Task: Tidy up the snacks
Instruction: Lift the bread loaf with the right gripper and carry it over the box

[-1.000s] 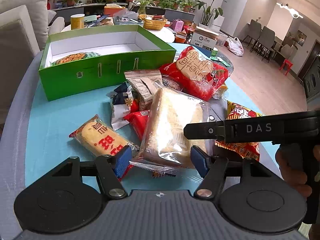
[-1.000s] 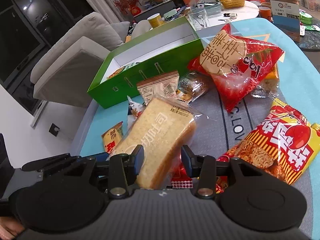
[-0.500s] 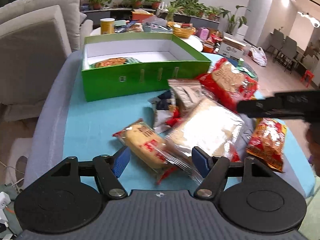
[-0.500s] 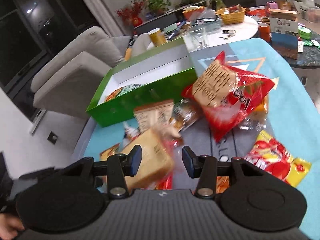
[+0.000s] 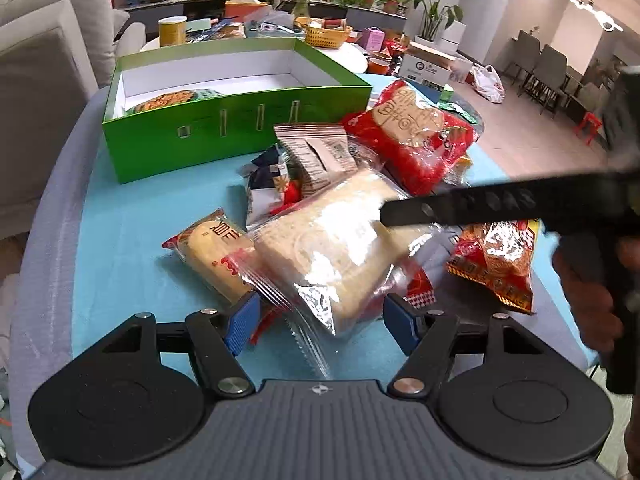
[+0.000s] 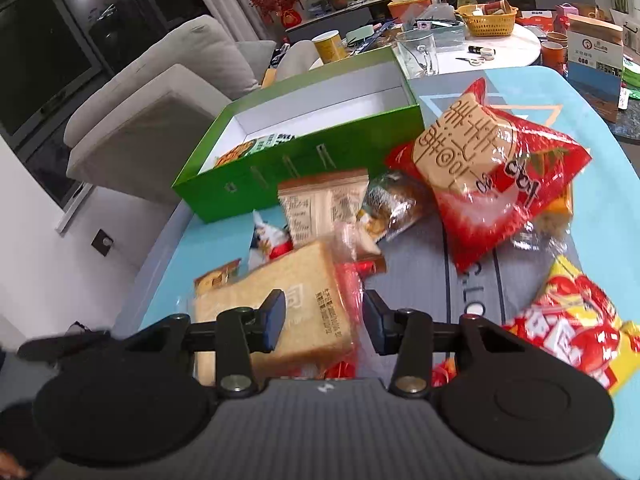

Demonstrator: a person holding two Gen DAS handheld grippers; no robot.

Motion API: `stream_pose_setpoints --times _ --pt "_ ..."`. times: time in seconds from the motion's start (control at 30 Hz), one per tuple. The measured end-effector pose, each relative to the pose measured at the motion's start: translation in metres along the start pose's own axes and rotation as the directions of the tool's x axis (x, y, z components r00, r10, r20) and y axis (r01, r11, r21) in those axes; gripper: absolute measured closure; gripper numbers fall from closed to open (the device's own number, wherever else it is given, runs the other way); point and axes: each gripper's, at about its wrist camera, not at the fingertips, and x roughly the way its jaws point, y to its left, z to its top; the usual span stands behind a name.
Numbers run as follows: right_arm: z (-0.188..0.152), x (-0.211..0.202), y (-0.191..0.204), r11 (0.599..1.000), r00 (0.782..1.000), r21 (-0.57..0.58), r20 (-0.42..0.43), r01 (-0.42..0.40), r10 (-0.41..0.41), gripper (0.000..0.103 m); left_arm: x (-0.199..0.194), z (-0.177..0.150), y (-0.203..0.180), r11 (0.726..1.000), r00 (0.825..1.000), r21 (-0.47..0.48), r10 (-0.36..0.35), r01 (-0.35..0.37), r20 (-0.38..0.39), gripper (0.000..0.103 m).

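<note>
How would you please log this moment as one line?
left claw: open | right claw: open around bread bag | green box: one packet inside

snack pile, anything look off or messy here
Yes: the green box holds only one packet, while the rest lie heaped outside it. The bread bag rests tilted on top of other packets, and the red bag leans on its neighbours.

Two fisheye views from just above a table, both close behind gripper fingers: the left-wrist camera faces the green box (image 5: 236, 136) head-on, the right-wrist camera looks at it (image 6: 304, 160) diagonally, and both share the bagged bread (image 5: 340, 248) (image 6: 288, 312).
</note>
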Motion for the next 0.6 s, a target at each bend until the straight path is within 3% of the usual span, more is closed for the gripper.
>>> stream_pose_setpoints --times 0.17,0.23,0.53,0.6 --pt "-0.003 0.000 0.000 1.000 1.000 0.002 -0.002 -0.006 0.006 0.050 -0.001 0.000 0.000 1.000 1.000 0.005 0.009 -0.009 0.007 0.038" --pt "-0.001 0.001 -0.002 1.000 1.000 0.016 0.009 0.003 -0.004 0.045 -0.002 0.001 0.000 1.000 1.000 0.005 0.014 -0.014 0.008 0.038" --pt "0.002 0.008 -0.007 0.999 1.000 0.027 0.003 -0.025 0.025 0.044 -0.011 0.004 -0.002 1.000 0.999 0.008 0.026 -0.026 0.039 0.041" --pt "0.001 0.008 -0.005 0.999 0.999 0.021 -0.002 -0.034 0.034 0.045 -0.012 0.006 -0.003 1.000 0.999 0.013 0.023 -0.024 0.044 0.045"
